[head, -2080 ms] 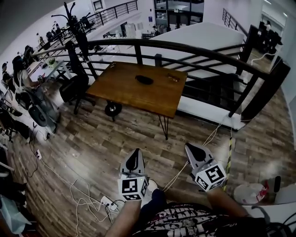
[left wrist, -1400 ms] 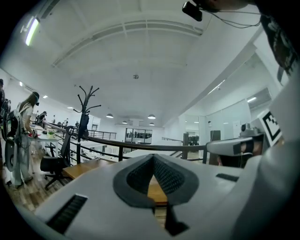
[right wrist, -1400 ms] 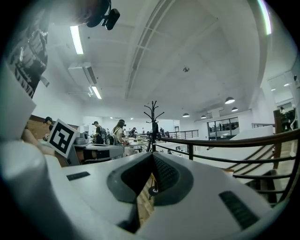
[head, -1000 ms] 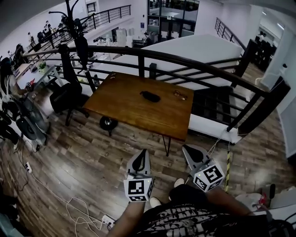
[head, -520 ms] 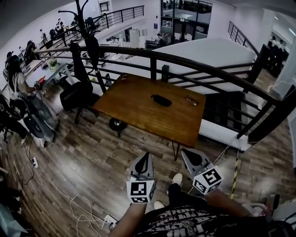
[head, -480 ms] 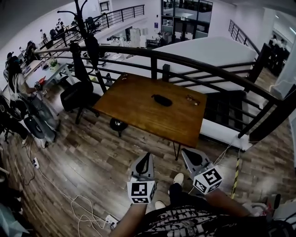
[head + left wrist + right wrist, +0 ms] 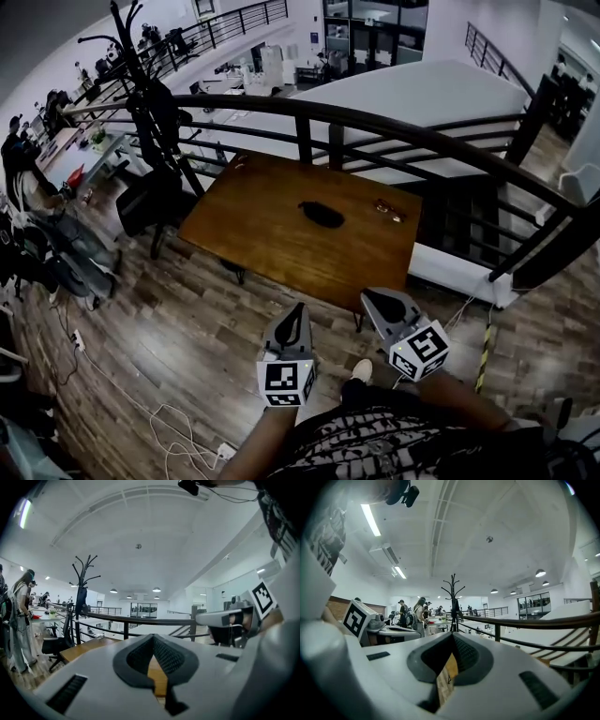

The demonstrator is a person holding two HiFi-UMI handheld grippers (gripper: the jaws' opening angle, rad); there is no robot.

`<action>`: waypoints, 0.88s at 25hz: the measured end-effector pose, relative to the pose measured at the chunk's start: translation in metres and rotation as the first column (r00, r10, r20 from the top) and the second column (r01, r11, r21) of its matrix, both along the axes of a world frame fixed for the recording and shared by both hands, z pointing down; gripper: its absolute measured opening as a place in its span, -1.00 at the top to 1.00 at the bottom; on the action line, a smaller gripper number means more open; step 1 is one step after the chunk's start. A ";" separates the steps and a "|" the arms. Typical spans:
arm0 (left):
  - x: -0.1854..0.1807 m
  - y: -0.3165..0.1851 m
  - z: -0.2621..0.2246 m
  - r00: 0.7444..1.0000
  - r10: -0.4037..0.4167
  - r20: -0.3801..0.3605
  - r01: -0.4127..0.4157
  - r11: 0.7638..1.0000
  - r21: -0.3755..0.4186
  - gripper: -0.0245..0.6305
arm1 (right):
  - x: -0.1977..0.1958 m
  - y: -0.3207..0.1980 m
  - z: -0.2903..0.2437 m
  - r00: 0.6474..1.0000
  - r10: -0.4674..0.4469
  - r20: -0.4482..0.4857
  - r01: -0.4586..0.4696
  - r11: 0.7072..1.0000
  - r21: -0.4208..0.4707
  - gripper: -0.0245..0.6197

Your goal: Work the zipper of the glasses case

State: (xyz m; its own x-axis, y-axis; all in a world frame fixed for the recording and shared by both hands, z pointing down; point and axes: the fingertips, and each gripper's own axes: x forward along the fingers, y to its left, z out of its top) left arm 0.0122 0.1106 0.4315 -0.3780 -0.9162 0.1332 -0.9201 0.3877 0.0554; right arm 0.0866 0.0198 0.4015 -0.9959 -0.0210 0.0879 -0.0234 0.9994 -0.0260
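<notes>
The dark oval glasses case [image 7: 322,215] lies near the middle of a wooden table [image 7: 253,234], a few steps ahead of me. A pair of glasses [image 7: 387,210] rests to its right. My left gripper [image 7: 299,310] and right gripper [image 7: 371,297] are held side by side in front of my body, over the floor just short of the table's near edge. Both are shut with nothing in them. In the left gripper view the shut left gripper [image 7: 153,637] points over the table [image 7: 77,649], and the right gripper [image 7: 225,618] shows beside it. The right gripper view shows its shut right gripper [image 7: 452,637].
A dark curved railing [image 7: 394,127] runs behind the table, with a stairwell beyond it. A coat stand [image 7: 141,94] and an office chair [image 7: 141,197] stand left of the table. Cables [image 7: 178,422] trail on the wood floor at the left. People [image 7: 410,616] work at desks far left.
The view has closed in on the table, which now lies nearer and larger. Both grippers stay shut and side by side, now close to the table's near edge.
</notes>
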 end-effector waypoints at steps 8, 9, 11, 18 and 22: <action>-0.034 -0.091 -0.025 0.999 -0.039 0.021 0.039 0.999 -0.004 0.92 | -0.034 -0.094 -0.026 0.998 -0.036 0.051 0.035 0.999 0.004 0.93; -0.038 -0.101 -0.025 0.999 -0.039 0.025 0.039 0.999 -0.008 0.92 | -0.038 -0.105 -0.027 0.998 -0.033 0.057 0.032 0.999 0.010 0.93; -0.045 -0.123 -0.023 0.999 -0.039 0.031 0.040 0.999 -0.020 0.92 | -0.046 -0.128 -0.023 0.998 -0.029 0.059 0.028 0.999 0.024 0.93; -0.063 -0.167 -0.006 1.000 -0.017 0.020 0.019 0.997 -0.081 0.92 | -0.067 -0.172 0.007 0.999 -0.032 0.016 0.032 0.998 -0.047 0.93; -0.080 -0.189 0.008 1.000 0.007 -0.011 -0.008 0.996 -0.091 0.91 | -0.082 -0.193 0.022 1.000 -0.018 -0.015 0.017 0.997 -0.076 0.93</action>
State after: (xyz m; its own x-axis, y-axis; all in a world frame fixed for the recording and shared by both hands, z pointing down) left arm -0.0680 -0.0784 0.4393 -0.3689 -0.9029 0.2206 -0.9227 0.3843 0.0299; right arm 0.0042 -0.1731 0.4233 -0.9946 0.0035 0.1038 -0.0071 0.9948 -0.1011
